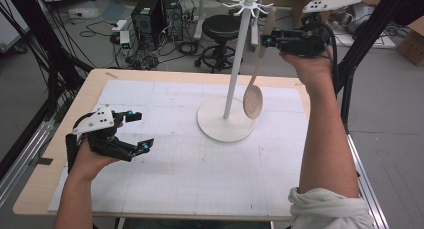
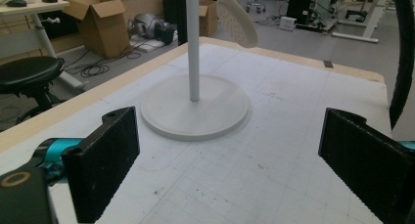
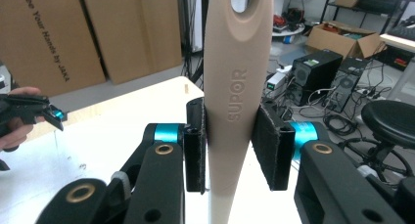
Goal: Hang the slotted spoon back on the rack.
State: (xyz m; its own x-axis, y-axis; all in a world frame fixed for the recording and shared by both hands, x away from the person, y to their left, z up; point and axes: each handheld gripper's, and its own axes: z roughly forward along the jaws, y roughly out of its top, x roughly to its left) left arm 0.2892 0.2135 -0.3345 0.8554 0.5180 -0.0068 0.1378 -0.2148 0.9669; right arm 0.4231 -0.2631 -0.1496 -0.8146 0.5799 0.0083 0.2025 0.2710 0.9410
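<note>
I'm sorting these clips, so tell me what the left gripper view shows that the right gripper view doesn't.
The left gripper view alone has the stand's round base, its pole, the spoon's perforated bowl, and the left claw open over the mat. The right gripper view alone has the spoon's handle, stamped SUPOR, clamped in the right claw, with its hanging hole at the top. Both share the table and one spoon.

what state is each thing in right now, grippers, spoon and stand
left hand-held gripper: open, holding nothing, low over the table's left side
right hand-held gripper: shut on the spoon handle, raised near the stand's top
slotted spoon: lifted, hanging bowl down, beside the pole, its handle hole near a hook
utensil stand: upright on the mat, hooks bare
table: covered by a white grid mat
</note>
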